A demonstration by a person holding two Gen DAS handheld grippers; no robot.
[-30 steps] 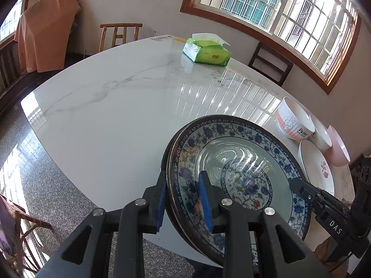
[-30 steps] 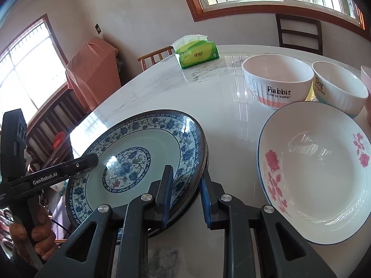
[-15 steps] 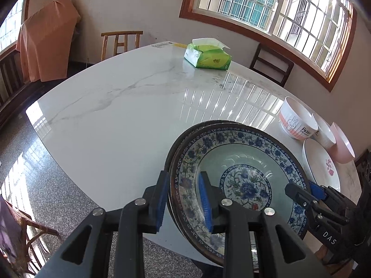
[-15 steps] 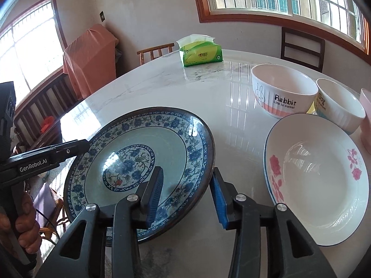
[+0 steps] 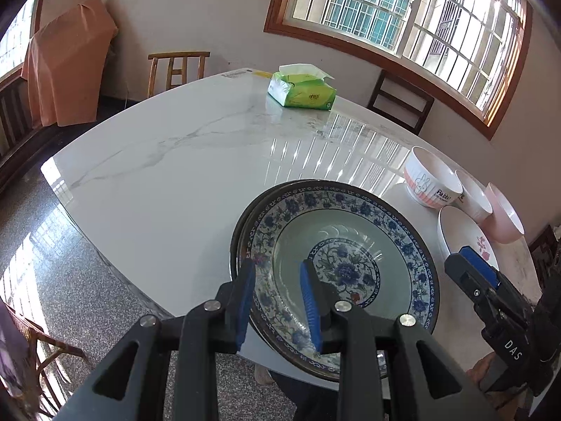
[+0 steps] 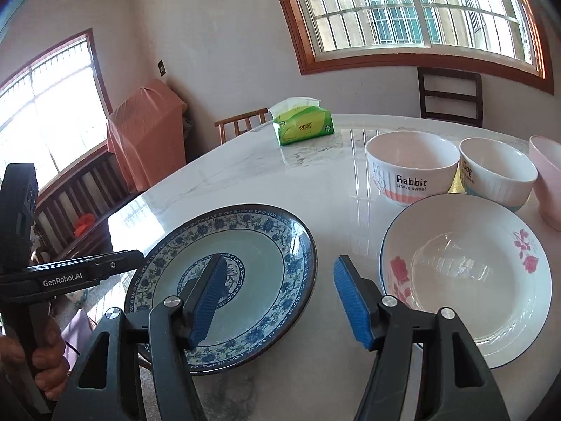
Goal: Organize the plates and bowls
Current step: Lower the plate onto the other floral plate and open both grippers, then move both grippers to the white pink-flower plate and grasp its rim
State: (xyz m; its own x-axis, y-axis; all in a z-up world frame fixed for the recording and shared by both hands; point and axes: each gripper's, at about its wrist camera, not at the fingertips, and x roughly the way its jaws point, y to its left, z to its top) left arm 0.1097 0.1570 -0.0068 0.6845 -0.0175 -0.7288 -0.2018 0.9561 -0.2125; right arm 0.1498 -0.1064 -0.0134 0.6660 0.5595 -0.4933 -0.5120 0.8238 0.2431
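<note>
A blue-and-white floral plate point(image 5: 350, 245) lies on a second plate of the same kind point(image 5: 242, 224) near the table's front edge; it also shows in the right wrist view point(image 6: 245, 245). My left gripper point(image 5: 277, 301) is shut on the near rim of the top plate. My right gripper point(image 6: 280, 298) is open and empty, raised above the plate's right rim; it also shows in the left wrist view point(image 5: 477, 273). A white plate with pink roses point(image 6: 466, 280) lies to the right. Behind it stand a Rabbit bowl point(image 6: 413, 172), a second white bowl point(image 6: 498, 172) and a pink bowl point(image 6: 547, 179).
The white marble table point(image 5: 175, 175) holds a green tissue pack point(image 5: 301, 91) at the far side. Wooden chairs point(image 5: 175, 70) stand around the table. The front edge of the table is just under the plates.
My right gripper has let go of the blue plate's rim, opened wide and lifted back. The plate has settled flat on the one below. My left gripper keeps its hold.
</note>
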